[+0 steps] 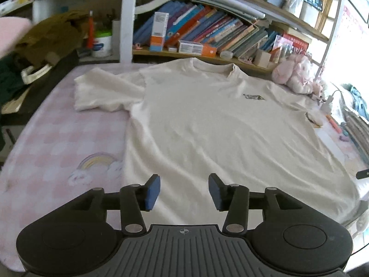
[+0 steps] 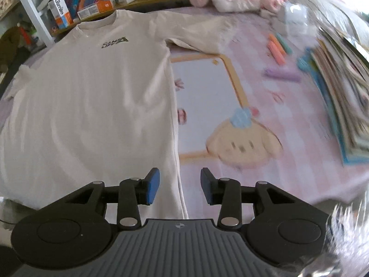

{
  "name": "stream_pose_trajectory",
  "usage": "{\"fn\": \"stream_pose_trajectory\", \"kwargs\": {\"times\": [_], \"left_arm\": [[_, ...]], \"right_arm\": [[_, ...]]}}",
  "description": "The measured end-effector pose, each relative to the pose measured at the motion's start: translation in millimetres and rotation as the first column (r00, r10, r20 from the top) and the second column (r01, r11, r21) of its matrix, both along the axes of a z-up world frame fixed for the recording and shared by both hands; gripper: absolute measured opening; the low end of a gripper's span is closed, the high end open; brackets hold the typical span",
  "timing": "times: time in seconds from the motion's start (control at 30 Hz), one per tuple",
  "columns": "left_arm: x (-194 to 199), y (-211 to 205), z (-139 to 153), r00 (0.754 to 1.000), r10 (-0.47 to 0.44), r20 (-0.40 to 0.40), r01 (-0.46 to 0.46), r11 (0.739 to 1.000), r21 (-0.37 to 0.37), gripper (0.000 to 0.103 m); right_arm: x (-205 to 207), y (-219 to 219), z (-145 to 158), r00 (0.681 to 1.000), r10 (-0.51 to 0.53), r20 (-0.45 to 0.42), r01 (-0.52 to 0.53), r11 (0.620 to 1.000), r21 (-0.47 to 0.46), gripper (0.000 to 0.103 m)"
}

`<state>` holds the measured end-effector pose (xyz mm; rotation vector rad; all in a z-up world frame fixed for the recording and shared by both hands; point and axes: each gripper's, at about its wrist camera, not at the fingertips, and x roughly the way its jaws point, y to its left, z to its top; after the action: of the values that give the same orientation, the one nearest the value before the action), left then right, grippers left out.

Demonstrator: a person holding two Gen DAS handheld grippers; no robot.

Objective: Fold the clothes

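Cream T-shirt (image 1: pixel 207 124) flat beneath left tongs (image 1: pixel 184 191), right tongs (image 2: pixel 180 189); both parted, empty.

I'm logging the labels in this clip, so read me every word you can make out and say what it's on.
"CAMP LIFE", roughly, since the second word is blurred: chest print on the cream T-shirt.
"Usmile", roughly: side of the white and orange box on the shelf.
Book spines and the flat orange box: too small or blurred.

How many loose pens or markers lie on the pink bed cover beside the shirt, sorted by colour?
Right wrist view, blurred, so the counts are approximate:
Orange markers: 2
Green marker: 1
Purple marker: 1
Total: 4
They lie on the bed cover, apart from the shirt.
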<state>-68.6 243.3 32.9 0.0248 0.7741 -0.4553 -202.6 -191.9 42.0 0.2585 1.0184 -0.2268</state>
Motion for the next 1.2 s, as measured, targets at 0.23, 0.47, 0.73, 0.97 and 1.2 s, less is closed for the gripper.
{"fn": "stream_pose_trajectory", "kwargs": {"times": [0.23,0.47,0.73,0.97,1.2], "left_arm": [[8.4,-5.9,-20.6,0.998,0.056,-0.006,-0.056,0.998,0.028,0.046],[13.1,0.9,-33.6,0.995,0.082,-0.053,-0.079,0.995,0.063,0.046],[14.1,-0.4,-22.2,0.997,0.075,-0.035,-0.074,0.997,0.026,0.051],[29.5,-25.1,-5.2,0.997,0.072,-0.015,-0.073,0.997,-0.021,0.057],[51.2,-69.9,12.2,0.997,0.071,0.015,-0.070,0.997,-0.023,0.076]], "right_arm": [[26.1,20.6,-29.1,0.999,0.041,-0.020,-0.042,0.997,-0.070,0.021],[22.8,18.4,-32.9,0.999,0.034,-0.041,-0.037,0.997,-0.066,0.010],[27.1,20.5,-19.9,0.997,0.061,-0.054,-0.066,0.993,-0.099,0.031],[51.6,29.4,16.2,0.992,0.058,0.112,-0.043,0.991,-0.127,0.067],[105.7,38.1,40.5,0.954,0.145,0.264,-0.118,0.986,-0.114,0.080]]}}
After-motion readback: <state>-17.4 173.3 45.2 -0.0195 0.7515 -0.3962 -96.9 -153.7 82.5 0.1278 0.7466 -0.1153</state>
